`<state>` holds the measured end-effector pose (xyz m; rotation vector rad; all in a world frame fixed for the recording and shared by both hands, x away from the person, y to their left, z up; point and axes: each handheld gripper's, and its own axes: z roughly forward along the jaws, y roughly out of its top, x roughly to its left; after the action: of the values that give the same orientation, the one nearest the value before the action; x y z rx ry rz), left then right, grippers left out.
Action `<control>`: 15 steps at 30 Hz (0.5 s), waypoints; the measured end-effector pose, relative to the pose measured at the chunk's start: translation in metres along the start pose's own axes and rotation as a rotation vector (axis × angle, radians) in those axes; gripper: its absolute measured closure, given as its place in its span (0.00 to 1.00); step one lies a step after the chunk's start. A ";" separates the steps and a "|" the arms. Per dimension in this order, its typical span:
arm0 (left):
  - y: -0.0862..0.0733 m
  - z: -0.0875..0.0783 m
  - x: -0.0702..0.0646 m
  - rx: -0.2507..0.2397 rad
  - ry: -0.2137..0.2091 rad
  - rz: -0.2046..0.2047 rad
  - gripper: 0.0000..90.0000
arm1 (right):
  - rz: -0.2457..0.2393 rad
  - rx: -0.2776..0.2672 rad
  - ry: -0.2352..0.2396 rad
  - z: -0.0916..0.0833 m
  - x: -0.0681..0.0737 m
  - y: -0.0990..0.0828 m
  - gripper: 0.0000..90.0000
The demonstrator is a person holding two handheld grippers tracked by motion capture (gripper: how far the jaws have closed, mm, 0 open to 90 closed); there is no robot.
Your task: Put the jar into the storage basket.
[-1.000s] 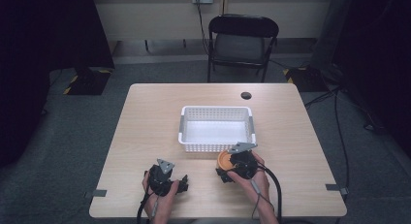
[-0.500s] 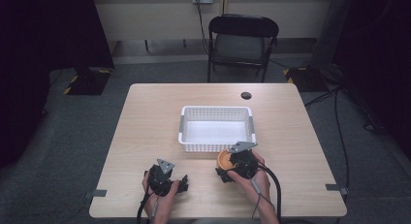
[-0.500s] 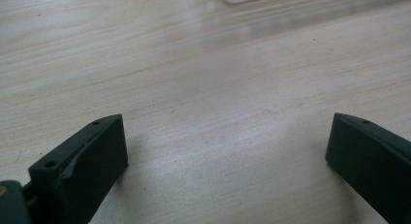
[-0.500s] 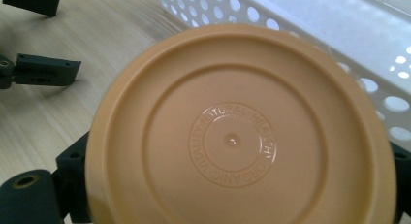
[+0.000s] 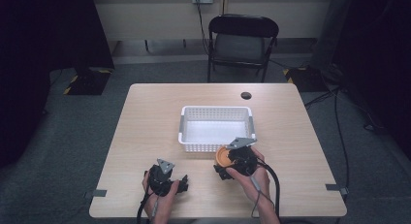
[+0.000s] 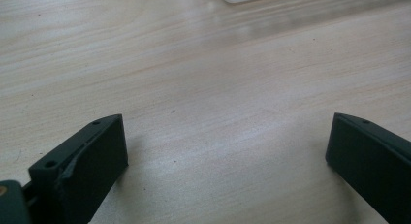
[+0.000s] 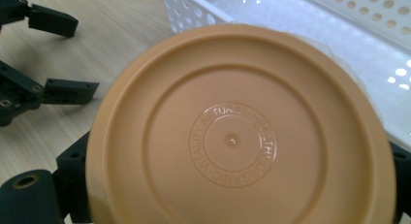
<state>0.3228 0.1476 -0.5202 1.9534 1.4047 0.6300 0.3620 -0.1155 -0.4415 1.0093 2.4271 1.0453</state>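
Right gripper (image 5: 228, 162) you're holding is pinching an orange round lid (image 7: 237, 136) between its jaws, just beside the white basket's (image 5: 215, 147) near wall. Left gripper (image 6: 228, 151) is sitting jaws spread wide over bare table (image 6: 203, 78), well apart from it.

Basket (image 5: 215, 128) mid-table (image 5: 145, 122) (chair (image 5: 242, 42) behind)

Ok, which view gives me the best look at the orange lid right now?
The right gripper view: the orange lid sits close up between that gripper's jaws, embossed ring lettering visible. The high view shows it small at the right gripper, beside the white basket. The left gripper view looks at table.
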 end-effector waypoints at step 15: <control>0.000 0.000 0.000 0.000 0.000 0.000 0.01 | -0.007 -0.050 0.002 -0.015 -0.005 0.033 0.10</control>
<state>0.3228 0.1476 -0.5202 1.9533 1.4046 0.6300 0.3738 -0.1101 -0.4071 0.9829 2.3926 1.0990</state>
